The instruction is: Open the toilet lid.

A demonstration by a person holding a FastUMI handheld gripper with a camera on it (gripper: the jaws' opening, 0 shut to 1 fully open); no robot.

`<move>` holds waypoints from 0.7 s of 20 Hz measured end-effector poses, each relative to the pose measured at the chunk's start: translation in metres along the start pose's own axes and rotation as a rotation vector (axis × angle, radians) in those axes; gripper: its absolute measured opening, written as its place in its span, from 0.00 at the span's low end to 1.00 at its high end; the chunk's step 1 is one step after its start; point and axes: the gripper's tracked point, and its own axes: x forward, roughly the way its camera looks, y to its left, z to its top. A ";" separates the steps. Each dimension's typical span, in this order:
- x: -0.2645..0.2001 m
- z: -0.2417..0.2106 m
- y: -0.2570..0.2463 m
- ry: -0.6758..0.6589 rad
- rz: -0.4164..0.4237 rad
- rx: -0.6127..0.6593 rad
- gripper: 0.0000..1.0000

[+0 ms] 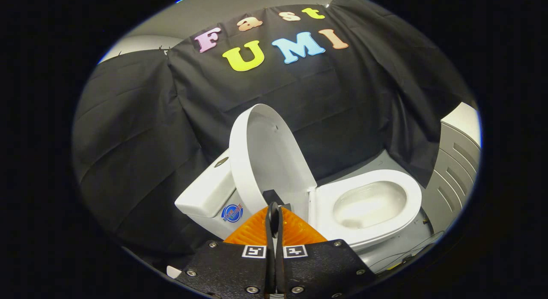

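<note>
A white toilet (368, 204) lies across the view, its tank (205, 192) to the left of the fingers and its seat and bowl to the right. The white lid (265, 157) stands raised, leaning back against the tank, with its inner face showing. The bowl is uncovered. My gripper (274, 207) is shut, the two fingers pressed together with nothing between them. The fingertips sit just in front of the lid's lower edge, near the hinge.
Black cloth covers the wall behind the toilet and hangs down on the left. A grey ribbed cabinet (454, 174) stands beyond the bowl's front end. The pale floor (402, 247) shows under the bowl, with thin cables on it.
</note>
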 end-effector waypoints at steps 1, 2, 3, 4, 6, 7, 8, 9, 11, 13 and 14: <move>0.001 0.000 0.003 0.000 0.004 -0.003 0.00; 0.001 -0.002 0.007 0.002 0.008 -0.008 0.00; 0.003 -0.003 0.010 0.005 0.011 -0.012 0.00; 0.004 -0.005 0.012 0.006 0.014 -0.017 0.00; 0.006 -0.006 0.017 0.007 0.020 -0.024 0.00; 0.006 -0.006 0.019 0.007 0.023 -0.025 0.00; 0.008 -0.008 0.022 0.007 0.026 -0.029 0.00; 0.009 -0.008 0.024 0.007 0.031 -0.033 0.00; 0.011 -0.011 0.029 0.008 0.039 -0.042 0.00; 0.013 -0.012 0.032 0.005 0.041 -0.051 0.00; 0.013 -0.013 0.034 0.003 0.042 -0.056 0.00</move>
